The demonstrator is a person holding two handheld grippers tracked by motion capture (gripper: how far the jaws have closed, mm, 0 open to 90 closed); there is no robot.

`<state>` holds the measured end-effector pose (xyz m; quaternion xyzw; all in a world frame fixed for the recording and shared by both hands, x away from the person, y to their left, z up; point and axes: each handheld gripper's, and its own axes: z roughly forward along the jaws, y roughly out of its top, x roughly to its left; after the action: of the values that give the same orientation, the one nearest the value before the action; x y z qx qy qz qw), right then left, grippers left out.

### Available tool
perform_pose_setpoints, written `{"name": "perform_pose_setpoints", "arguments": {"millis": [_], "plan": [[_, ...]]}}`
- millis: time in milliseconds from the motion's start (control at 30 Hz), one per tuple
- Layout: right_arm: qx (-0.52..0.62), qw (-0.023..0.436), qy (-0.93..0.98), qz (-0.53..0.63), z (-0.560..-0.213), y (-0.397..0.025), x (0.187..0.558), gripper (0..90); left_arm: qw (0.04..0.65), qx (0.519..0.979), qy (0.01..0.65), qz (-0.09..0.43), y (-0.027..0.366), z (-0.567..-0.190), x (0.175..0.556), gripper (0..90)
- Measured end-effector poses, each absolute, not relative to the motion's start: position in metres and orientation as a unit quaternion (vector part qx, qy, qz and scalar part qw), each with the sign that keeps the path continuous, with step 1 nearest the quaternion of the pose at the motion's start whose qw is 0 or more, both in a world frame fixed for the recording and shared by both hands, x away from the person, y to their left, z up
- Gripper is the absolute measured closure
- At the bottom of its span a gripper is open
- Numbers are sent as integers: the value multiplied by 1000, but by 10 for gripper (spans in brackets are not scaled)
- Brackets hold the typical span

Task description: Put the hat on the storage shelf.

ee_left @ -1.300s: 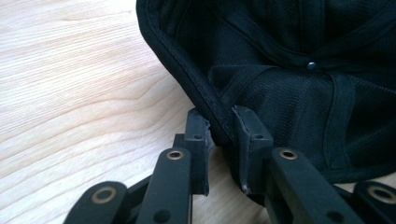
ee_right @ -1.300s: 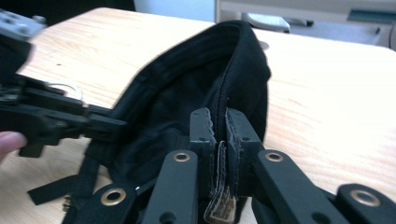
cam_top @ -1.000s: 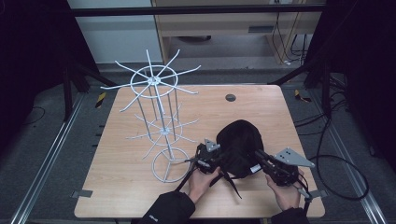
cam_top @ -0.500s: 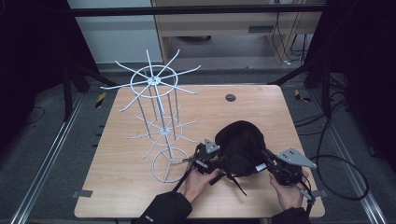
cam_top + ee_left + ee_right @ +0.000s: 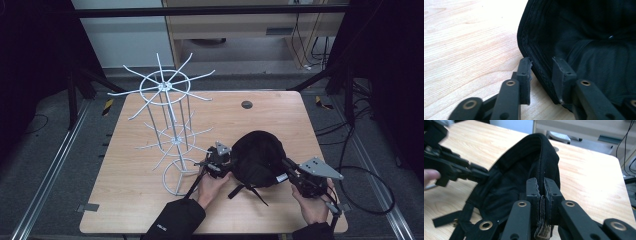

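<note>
A black cap [image 5: 257, 157] lies at the front right of the wooden table [image 5: 280, 120], its inside turned toward me. My left gripper [image 5: 230, 167] is at the cap's left rim; in the left gripper view the jaws [image 5: 541, 65] stand open with the stitched rim [image 5: 534, 57] between them. My right gripper [image 5: 284, 172] holds the right side, and in the right gripper view it [image 5: 541, 185] is shut on the cap's edge [image 5: 544, 165], lifting it a little. The left gripper [image 5: 480, 173] also shows there at the opposite rim. A strap [image 5: 247, 190] trails from the cap toward me.
A white wire rack [image 5: 165, 125] with spreading hook arms stands at the table's left, its ring base [image 5: 172, 177] close to my left hand. A small dark disc [image 5: 246, 104] lies near the far edge. Bare wood stretches behind the cap.
Both grippers have shifted only slightly; the right one has drifted a little to the right with the cap's edge. The rack has not moved.
</note>
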<state>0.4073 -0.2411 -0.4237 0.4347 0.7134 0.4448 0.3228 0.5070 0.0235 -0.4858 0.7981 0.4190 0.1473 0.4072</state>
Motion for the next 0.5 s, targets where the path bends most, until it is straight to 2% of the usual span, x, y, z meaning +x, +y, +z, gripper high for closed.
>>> {"name": "perform_pose_setpoints", "arguments": {"millis": [100,167,333,500], "plan": [[430,325,711,452,-419,-240,407,837,406,798,421,144,24,-488,509,710],[424,328,710,456,-415,-237,407,836,407,799,418,142,23,-489,509,805],[396,336,717,464,-411,-221,410,832,398,806,416,139,18,-496,513,834],[366,312,748,458,-427,-200,412,819,409,803,413,136,19,-498,516,832]]}}
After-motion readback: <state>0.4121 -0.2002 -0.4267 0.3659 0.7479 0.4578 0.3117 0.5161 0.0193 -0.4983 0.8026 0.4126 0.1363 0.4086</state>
